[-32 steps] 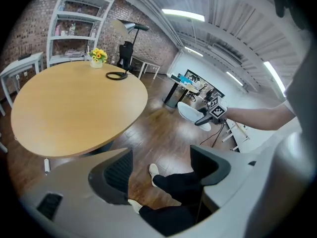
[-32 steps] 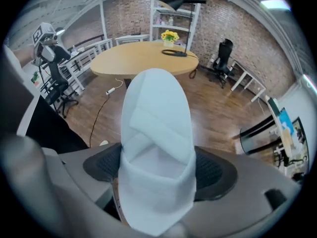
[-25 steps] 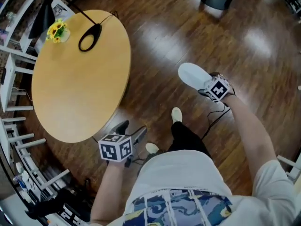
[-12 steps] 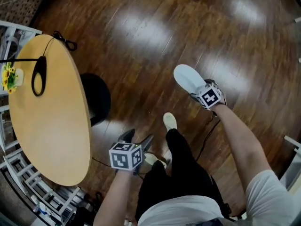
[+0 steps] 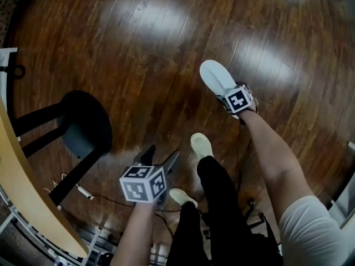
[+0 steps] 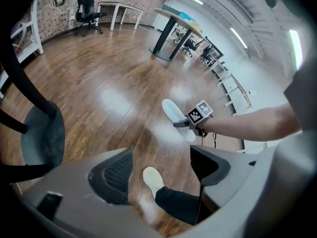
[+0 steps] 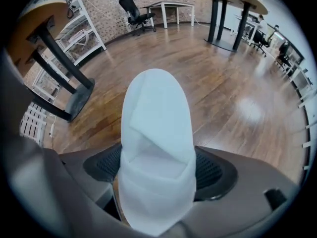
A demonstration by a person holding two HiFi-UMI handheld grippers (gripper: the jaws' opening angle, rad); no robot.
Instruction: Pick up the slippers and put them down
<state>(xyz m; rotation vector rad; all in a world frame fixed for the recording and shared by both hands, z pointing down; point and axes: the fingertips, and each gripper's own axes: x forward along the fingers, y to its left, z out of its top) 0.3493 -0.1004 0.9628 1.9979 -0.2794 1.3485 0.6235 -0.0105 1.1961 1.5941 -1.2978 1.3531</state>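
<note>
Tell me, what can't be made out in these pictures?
The slipper's heel end: head view, covered by the right gripper; right gripper view, buried between the jaws.
Whether the slipper touches the floor: no view settles it.
The table: head view, cut off by the left edge.
A second slipper: in no view.

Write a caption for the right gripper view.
Right gripper holds a white slipper over the wooden floor.
</note>
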